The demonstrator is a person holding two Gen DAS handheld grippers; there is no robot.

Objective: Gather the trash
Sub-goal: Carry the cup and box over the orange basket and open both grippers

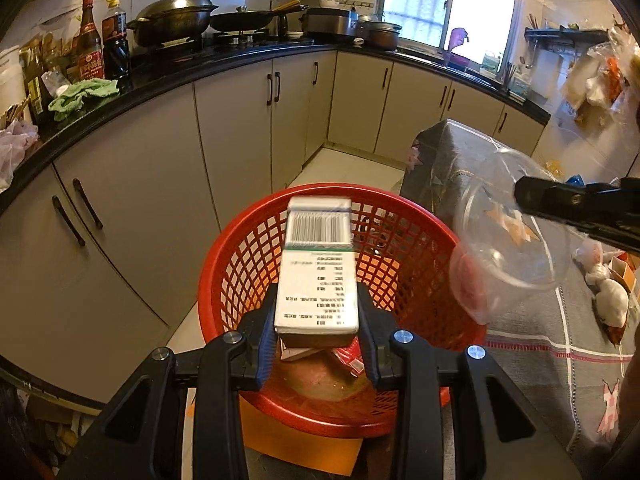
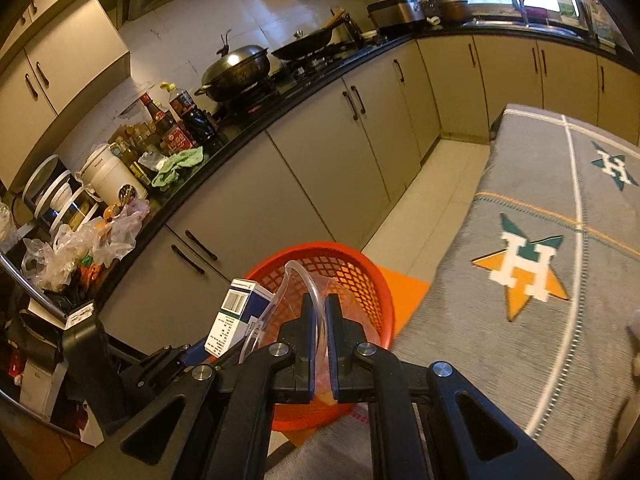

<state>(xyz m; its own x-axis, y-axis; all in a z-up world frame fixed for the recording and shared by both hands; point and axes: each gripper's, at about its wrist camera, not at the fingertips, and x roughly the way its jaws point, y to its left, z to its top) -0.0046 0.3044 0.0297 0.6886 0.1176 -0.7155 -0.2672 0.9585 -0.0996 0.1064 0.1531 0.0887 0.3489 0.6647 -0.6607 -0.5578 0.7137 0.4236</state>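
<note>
My left gripper (image 1: 318,320) is shut on a white medicine box (image 1: 318,268) with a barcode, held out over the red mesh basket (image 1: 240,264). Some wrappers lie on the basket's floor under the box. At the right of the left wrist view my right gripper (image 1: 520,194) pinches the rim of a clear plastic cup (image 1: 508,248) beside the basket's right edge. In the right wrist view that gripper (image 2: 319,304) is shut on the cup's thin wall (image 2: 288,280), above the basket (image 2: 384,292). The white box (image 2: 232,316) shows to its left.
The basket stands on the tiled floor over an orange sheet (image 2: 404,292). A table with a grey patterned cloth (image 2: 540,220) lies to the right. Beige cabinets under a black counter (image 1: 168,72) curve round the left and back, crowded with bottles, woks and bags.
</note>
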